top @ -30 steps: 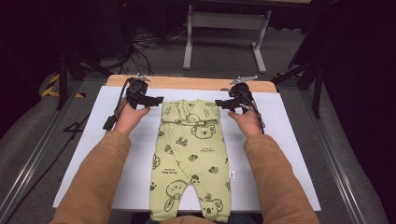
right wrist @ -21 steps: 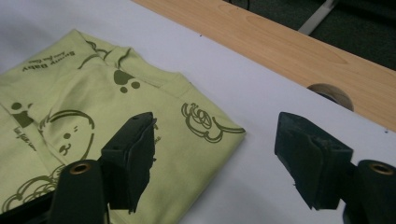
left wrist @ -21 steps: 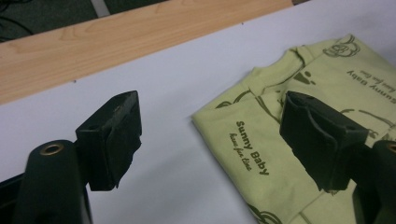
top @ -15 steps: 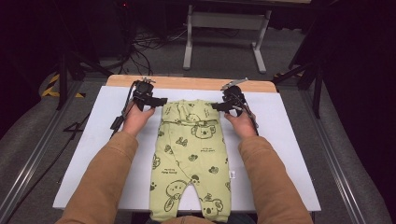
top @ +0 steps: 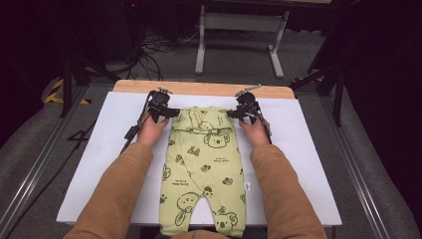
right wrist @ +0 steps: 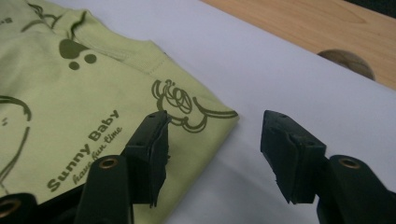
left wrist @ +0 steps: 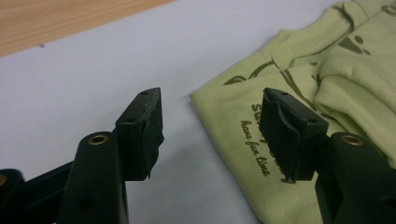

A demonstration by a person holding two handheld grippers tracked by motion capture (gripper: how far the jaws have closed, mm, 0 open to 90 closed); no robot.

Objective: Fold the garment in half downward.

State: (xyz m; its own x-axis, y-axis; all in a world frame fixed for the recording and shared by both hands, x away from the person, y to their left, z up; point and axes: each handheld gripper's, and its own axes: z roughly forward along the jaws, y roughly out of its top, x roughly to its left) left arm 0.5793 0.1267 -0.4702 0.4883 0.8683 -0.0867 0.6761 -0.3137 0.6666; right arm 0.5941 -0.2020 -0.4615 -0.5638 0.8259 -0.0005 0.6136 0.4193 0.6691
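A light green baby romper [top: 204, 164] with koala prints lies flat on the white board [top: 308, 149], its folded top end at the far side. My left gripper [top: 171, 113] is low at the romper's top left corner. In the left gripper view the left gripper [left wrist: 212, 107] straddles that corner of the romper [left wrist: 233, 116]: one jaw over cloth, one over bare board. My right gripper [top: 231, 113] mirrors it at the top right corner, where the right gripper [right wrist: 217, 123] straddles the romper [right wrist: 93, 93] edge. Both pairs of jaws have just been closing; the pads stand apart from the cloth.
A wooden table strip [top: 199, 88] runs behind the board, with a round hole [right wrist: 348, 63] near the right gripper. The person's tan sleeves [top: 119, 189] lie along both sides of the romper. Beyond the table stand a metal frame [top: 239, 30] and floor cables.
Both hands have moved away from the person and down toward the romper's top corners. Both pairs of jaws stand narrower than before.
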